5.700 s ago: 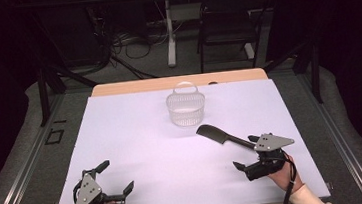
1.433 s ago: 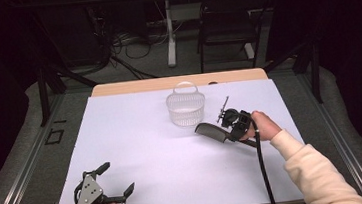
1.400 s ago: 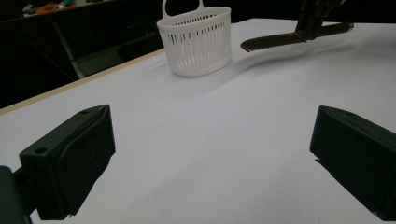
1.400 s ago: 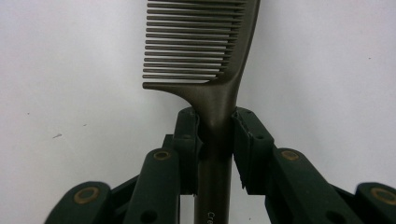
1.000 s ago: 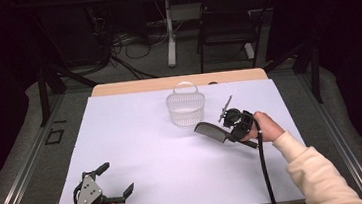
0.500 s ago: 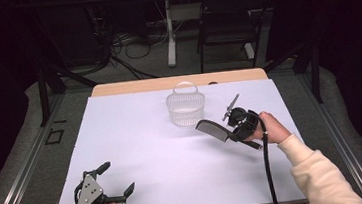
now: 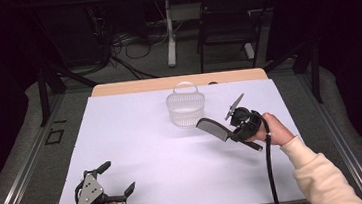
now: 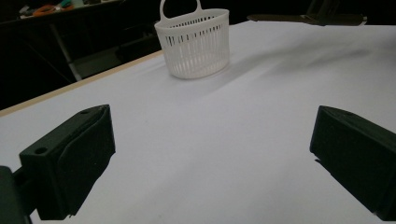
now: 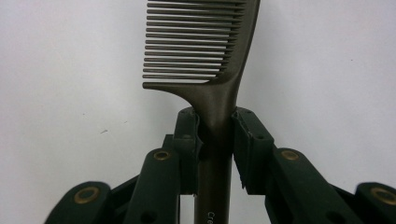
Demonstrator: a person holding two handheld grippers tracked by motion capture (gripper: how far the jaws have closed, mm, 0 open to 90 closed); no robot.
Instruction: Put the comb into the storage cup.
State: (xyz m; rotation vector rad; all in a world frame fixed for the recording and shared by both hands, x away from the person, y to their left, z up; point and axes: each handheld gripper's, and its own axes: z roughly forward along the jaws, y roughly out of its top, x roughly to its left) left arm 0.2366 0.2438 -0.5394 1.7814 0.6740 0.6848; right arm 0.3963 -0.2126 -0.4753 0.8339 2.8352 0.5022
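Currently our right gripper (image 7: 233, 129) has its jaws clamped on the comb (image 9: 205, 56) at the handle neck, just right of the basket (image 7: 185, 108). Light, stiff, likely slick plastic. Left gripper (image 7: 107, 185): jaws wide, empty.

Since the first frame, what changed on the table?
The right hand-held gripper reached forward, shut on the dark plastic comb by its handle, and lifted it beside the white slotted plastic basket. The basket and the open left hand-held gripper stayed put.
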